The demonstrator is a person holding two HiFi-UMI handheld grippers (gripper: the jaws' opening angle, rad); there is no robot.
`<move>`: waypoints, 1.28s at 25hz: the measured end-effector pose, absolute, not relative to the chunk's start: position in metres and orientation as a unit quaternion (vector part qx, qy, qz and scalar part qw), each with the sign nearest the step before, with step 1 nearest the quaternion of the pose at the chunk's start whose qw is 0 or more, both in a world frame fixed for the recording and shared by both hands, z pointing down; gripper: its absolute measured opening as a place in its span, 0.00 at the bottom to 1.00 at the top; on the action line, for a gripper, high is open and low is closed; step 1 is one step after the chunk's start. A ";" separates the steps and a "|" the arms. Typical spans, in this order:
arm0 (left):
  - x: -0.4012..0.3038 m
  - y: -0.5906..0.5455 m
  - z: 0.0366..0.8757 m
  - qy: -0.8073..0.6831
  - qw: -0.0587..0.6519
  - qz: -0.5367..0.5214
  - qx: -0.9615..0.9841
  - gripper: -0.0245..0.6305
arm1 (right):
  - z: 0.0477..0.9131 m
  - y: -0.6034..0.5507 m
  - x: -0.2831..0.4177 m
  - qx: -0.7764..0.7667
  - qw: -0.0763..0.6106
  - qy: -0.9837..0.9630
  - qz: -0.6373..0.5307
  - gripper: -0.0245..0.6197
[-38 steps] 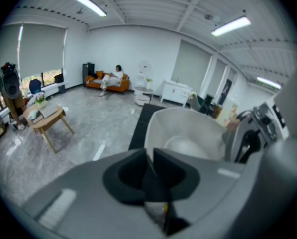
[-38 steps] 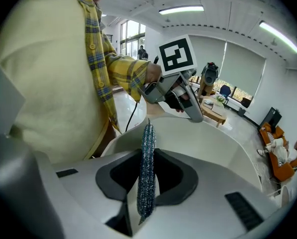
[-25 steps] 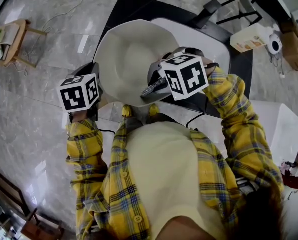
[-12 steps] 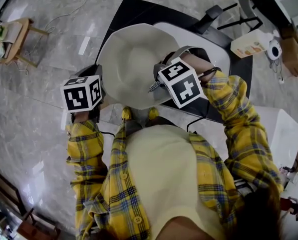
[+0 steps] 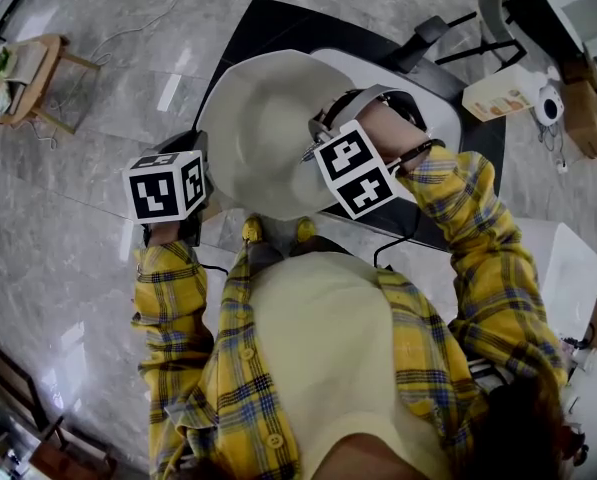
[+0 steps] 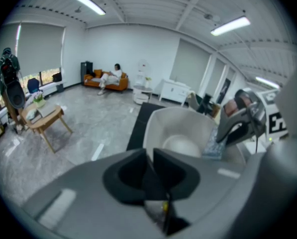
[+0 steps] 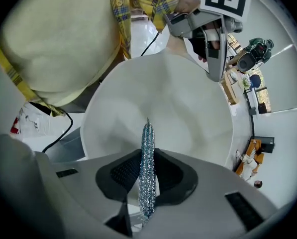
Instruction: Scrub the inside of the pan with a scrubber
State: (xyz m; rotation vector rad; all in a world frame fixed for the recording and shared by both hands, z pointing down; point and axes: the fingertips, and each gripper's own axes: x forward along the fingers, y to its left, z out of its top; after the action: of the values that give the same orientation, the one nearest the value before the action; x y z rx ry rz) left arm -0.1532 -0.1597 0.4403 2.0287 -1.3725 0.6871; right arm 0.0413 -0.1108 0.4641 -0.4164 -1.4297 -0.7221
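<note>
Right hand-held gripper [image 7: 147,157]: jaws clamped on the glittery blue scrubber [image 7: 148,136], seen edge-on, tip sticking out past the pads. Just beyond the tip is the pan [image 7: 188,108], its pale inside facing me; I can't tell if they touch.

Left hand-held gripper [image 6: 149,156]: jaws closed on the dark pan handle [image 6: 155,188], with the pan tilted up ahead.

Judgement: scrubbing is at most under way. The inside shows no suds or marks, so most is likely still to do.
</note>
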 end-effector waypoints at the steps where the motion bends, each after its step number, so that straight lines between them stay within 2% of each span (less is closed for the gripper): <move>1: -0.153 -0.159 0.440 -0.515 0.296 0.257 0.762 0.10 | 0.464 -0.115 0.041 -0.181 0.679 -0.630 -0.330 0.16; 18: -0.152 -0.158 0.439 -0.506 0.290 0.262 0.769 0.11 | 0.466 -0.188 0.026 -0.072 0.685 -0.527 -0.499 0.16; 32: -0.150 -0.155 0.437 -0.504 0.293 0.258 0.771 0.10 | 0.455 -0.218 -0.012 0.019 0.616 -0.557 -0.556 0.16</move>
State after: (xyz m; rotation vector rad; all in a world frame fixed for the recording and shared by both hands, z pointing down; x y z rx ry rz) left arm -0.1500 -0.1548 0.4367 2.0528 -1.3417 0.6872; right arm -0.0120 -0.2175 0.4552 0.0438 -1.2833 -1.2811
